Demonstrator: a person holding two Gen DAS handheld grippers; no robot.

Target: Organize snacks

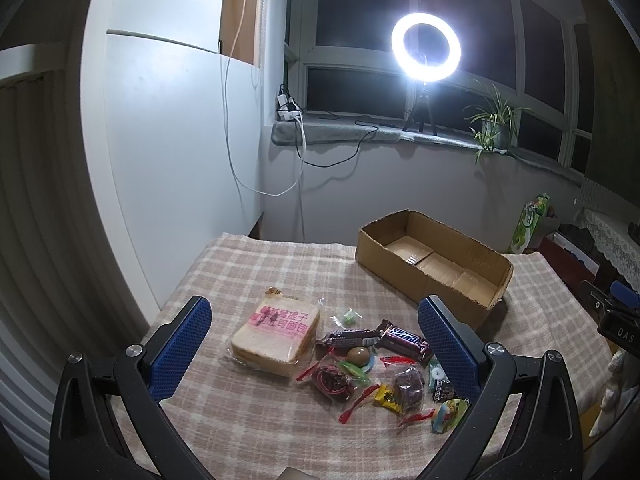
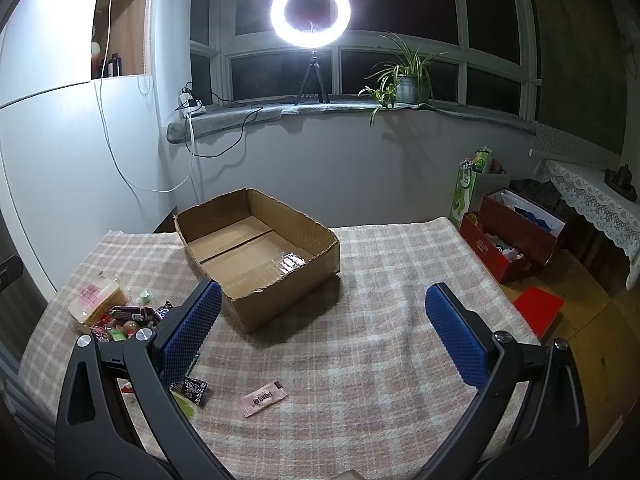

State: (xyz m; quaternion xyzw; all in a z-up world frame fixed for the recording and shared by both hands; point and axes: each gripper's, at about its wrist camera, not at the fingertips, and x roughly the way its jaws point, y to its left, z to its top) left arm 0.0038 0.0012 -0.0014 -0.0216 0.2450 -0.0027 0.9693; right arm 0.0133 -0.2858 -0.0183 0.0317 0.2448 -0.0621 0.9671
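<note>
1. Both tongs, left gripper [image 1: 316,340] and right gripper [image 2: 324,328], I see spread wide, gripping nothing.
2. Snack pile [image 1: 372,364] and bread pack [image 1: 276,332] lie left of the cardboard box [image 2: 280,300].
3. Pink sachet [image 2: 263,397] sits nearer me than the box.

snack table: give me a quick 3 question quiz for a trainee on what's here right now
1. True or false: the cardboard box already holds the bread pack.
2. Which lies apart from the snack pile, nearer the right gripper? A) Snickers bar B) pink sachet C) bread pack
3. Fill in: both the left gripper and the right gripper are ____.

Key: 1 false, the bread lies on the checked cloth; 2 B; 3 open.
</note>
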